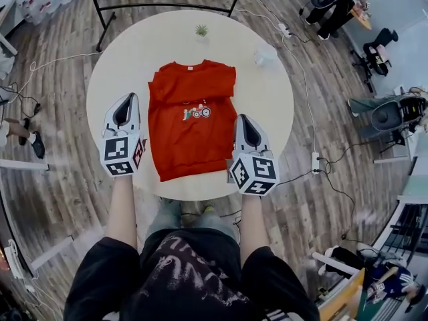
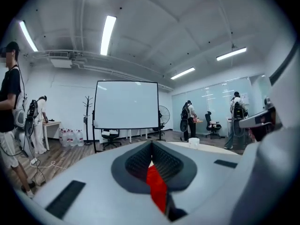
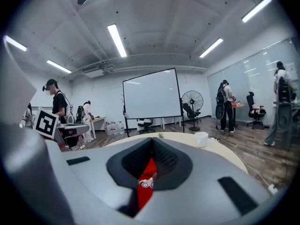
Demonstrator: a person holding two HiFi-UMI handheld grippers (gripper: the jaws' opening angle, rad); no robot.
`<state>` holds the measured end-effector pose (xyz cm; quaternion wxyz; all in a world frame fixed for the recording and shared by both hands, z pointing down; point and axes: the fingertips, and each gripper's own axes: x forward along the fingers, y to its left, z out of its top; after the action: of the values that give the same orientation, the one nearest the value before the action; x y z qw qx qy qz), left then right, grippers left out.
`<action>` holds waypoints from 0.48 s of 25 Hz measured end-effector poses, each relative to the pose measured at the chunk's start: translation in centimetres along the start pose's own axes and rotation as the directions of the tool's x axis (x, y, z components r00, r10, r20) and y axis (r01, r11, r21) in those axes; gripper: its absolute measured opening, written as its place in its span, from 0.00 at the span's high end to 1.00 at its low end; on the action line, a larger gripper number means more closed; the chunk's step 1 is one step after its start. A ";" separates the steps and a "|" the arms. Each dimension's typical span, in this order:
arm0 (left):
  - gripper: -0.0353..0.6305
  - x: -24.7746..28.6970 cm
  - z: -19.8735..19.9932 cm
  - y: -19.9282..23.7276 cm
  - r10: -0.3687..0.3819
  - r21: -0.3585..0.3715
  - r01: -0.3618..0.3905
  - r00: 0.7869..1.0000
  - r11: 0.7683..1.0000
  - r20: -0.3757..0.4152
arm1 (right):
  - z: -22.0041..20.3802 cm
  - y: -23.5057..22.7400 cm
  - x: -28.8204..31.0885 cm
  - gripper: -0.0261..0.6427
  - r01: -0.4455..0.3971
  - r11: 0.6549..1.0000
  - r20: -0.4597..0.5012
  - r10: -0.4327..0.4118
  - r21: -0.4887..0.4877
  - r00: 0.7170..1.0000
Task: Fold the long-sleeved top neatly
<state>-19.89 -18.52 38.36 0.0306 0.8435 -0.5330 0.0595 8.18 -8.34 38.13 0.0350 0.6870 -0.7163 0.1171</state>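
My left gripper and right gripper flank the red top on the bench — fingers closed, empty.

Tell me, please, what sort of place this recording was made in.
Probably an open office or lab workspace: a rolling whiteboard, a standing fan and an office chair stand on a wood floor, with other people working nearby.

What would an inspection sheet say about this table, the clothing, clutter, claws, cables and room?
Surface: round cream table on wooden floor.
Job's things: red long-sleeved top lying flat, sleeves tucked out of sight.
Clutter: small green plant; white cup, both near far edge.
Claws: grey left claw and grey right claw shut, empty, flanking the top.
Cables: white power strip on floor, cables trailing.
Surroundings: white projection screen, office chairs, standing people.
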 end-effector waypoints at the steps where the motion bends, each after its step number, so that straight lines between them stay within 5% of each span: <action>1: 0.93 -0.8 0.1 -0.5 0.005 -0.003 -0.005 1.000 1.000 0.006 | 0.1 -0.3 -0.8 0.95 -0.002 1.000 0.008 0.002 -0.001 1.000; 12: 0.93 -12.9 2.7 -9.7 0.093 0.085 -0.097 0.994 0.992 0.049 | 0.4 -5.5 -12.5 0.95 -0.102 0.995 0.057 0.101 0.007 0.993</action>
<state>-16.39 -3.11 34.11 -0.0212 0.8189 -0.5699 0.0650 14.31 3.58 35.76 0.0052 0.6528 -0.7505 0.1030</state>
